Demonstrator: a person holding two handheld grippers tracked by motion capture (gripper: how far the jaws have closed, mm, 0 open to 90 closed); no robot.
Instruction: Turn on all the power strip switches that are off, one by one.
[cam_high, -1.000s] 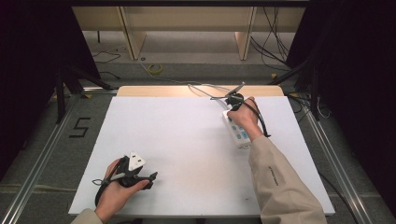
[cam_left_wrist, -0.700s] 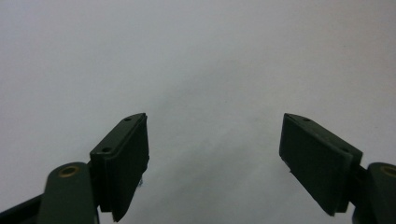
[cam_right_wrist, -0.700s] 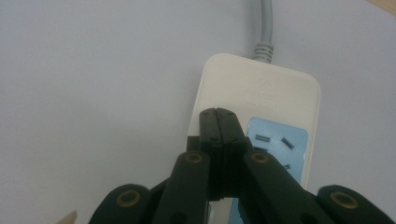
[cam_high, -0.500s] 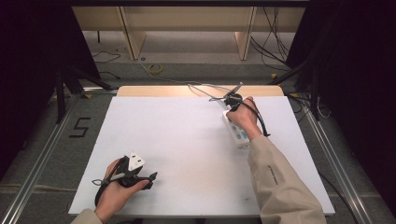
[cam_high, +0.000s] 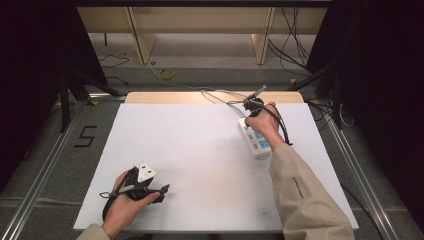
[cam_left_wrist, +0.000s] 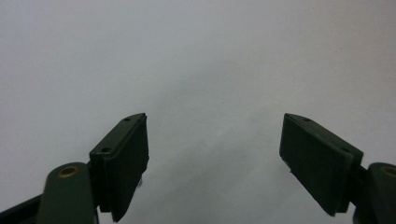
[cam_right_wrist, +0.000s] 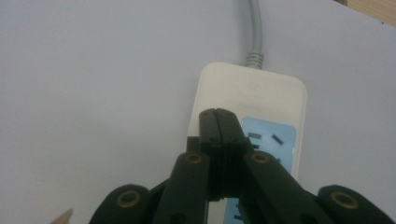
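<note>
High view: white table (cam_high: 200, 150) across the middle of the frame, wooden strip along its far edge. Left gripper (cam_high: 161, 192) low at lower left, held in the person's left hand (cam_high: 125, 205), lying close to the tabletop, well apart from everything else. Right gripper (cam_high: 248, 106) at upper right of the table, over the far end of a white power strip (cam_high: 257, 142) with blue socket panels, gripped by the right hand (cam_high: 265, 125) on a beige sleeve (cam_high: 305, 195). Grey cord (cam_high: 220, 96) running from the strip's far end toward the wooden strip.

Left gripper view: jaws spread wide apart, left gripper (cam_left_wrist: 215, 154) empty, bare white table (cam_left_wrist: 196, 56) between and beyond.

Right gripper view: jaws pressed together, pads touching, right gripper (cam_right_wrist: 217, 114) holding nothing visible between them. Tips over the upper end of the power strip (cam_right_wrist: 252, 88), just at the edge of a blue socket panel (cam_right_wrist: 280, 135); touching the strip or hovering above it, cannot tell. Cord (cam_right_wrist: 253, 28) leaving the strip at top centre of the frame.
</note>
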